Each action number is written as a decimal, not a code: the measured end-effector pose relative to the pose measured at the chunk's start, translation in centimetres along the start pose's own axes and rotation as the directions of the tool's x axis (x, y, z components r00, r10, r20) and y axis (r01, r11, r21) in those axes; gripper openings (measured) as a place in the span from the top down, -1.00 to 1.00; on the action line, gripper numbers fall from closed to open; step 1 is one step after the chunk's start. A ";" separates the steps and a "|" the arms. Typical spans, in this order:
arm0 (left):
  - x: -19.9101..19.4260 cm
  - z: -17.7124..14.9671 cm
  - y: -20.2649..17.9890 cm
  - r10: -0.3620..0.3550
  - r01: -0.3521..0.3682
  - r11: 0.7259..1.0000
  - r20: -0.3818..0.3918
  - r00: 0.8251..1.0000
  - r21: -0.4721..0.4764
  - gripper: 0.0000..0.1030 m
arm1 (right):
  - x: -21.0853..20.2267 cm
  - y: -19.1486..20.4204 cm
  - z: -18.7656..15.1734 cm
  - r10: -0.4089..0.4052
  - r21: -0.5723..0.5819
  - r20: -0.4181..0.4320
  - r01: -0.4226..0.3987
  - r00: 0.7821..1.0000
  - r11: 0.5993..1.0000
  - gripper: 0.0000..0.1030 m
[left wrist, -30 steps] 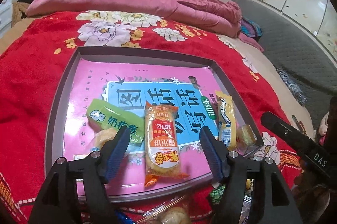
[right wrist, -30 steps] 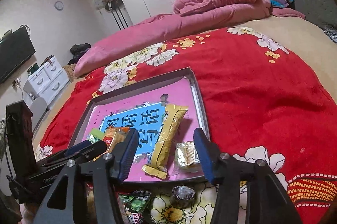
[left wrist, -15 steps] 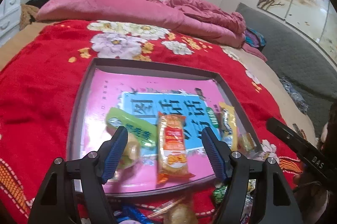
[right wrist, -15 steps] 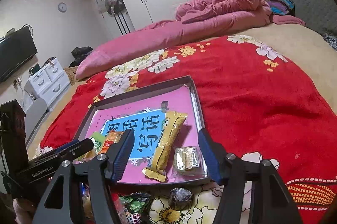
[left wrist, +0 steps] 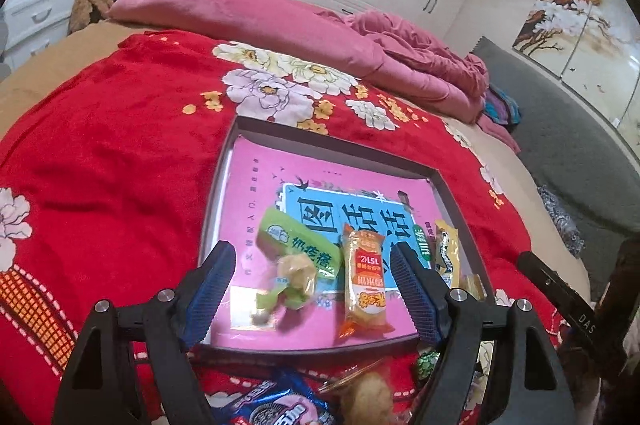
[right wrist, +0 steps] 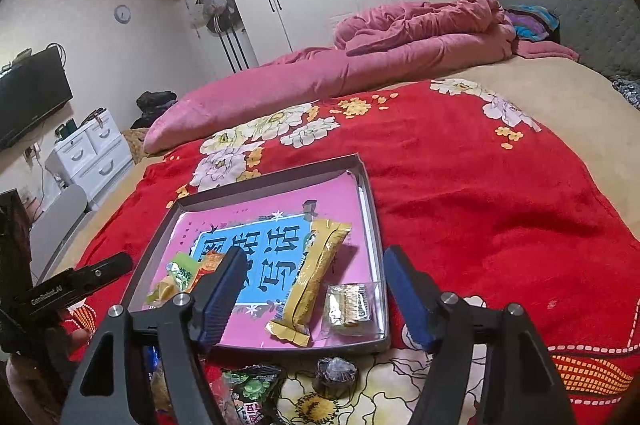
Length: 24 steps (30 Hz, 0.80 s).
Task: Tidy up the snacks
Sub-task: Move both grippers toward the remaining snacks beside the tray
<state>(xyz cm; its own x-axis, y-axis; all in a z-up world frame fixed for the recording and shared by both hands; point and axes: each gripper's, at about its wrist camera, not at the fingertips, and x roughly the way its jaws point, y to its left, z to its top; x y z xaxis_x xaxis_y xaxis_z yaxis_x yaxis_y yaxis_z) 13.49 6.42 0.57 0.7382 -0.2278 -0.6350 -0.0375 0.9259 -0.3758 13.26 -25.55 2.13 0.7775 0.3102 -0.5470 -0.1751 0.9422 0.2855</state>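
Note:
A grey tray [left wrist: 224,185] with a pink printed floor lies on the red blanket. In it lie a green packet [left wrist: 298,245], a small pastry in a green wrapper [left wrist: 288,285], an orange packet [left wrist: 366,285], a yellow bar [right wrist: 316,273] and a clear-wrapped biscuit [right wrist: 350,305]. My left gripper [left wrist: 312,257] hovers open over the tray's near edge, holding nothing. My right gripper [right wrist: 316,257] hangs above the tray's near right corner. Its jaws are opening, and the pads press on nothing.
Loose snacks lie on the blanket in front of the tray: a blue cookie pack [left wrist: 280,405], a round pastry [left wrist: 366,397], a green bag [right wrist: 252,389] and a dark wrapped candy [right wrist: 336,373]. A pink quilt [right wrist: 320,77] lies beyond the tray.
Both pairs of jaws stand wider than before. The left gripper has drawn back and up, so the tray sits further right in its view. The small pastry now lies clear of its left finger.

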 end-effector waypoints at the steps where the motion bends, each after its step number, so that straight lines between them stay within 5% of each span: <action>1: -0.1 0.0 0.2 0.001 -0.001 1.000 0.001 1.000 -0.007 -0.57 | -0.1 -0.1 0.0 -0.001 0.002 0.001 0.001 1.000 1.000 -0.37; 24: -0.9 -1.8 -1.7 -0.001 0.003 0.998 -0.042 0.999 0.063 -0.57 | -1.7 -2.0 -0.5 -0.031 0.019 -0.001 0.031 1.000 0.999 -0.42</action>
<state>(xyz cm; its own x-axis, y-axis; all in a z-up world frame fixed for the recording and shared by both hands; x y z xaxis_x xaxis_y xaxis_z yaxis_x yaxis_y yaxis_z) 11.74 4.53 0.57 0.7093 -0.2410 -0.6624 0.0073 0.9422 -0.3349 11.98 -27.91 2.15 0.7823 0.2805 -0.5562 -0.1390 0.9490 0.2831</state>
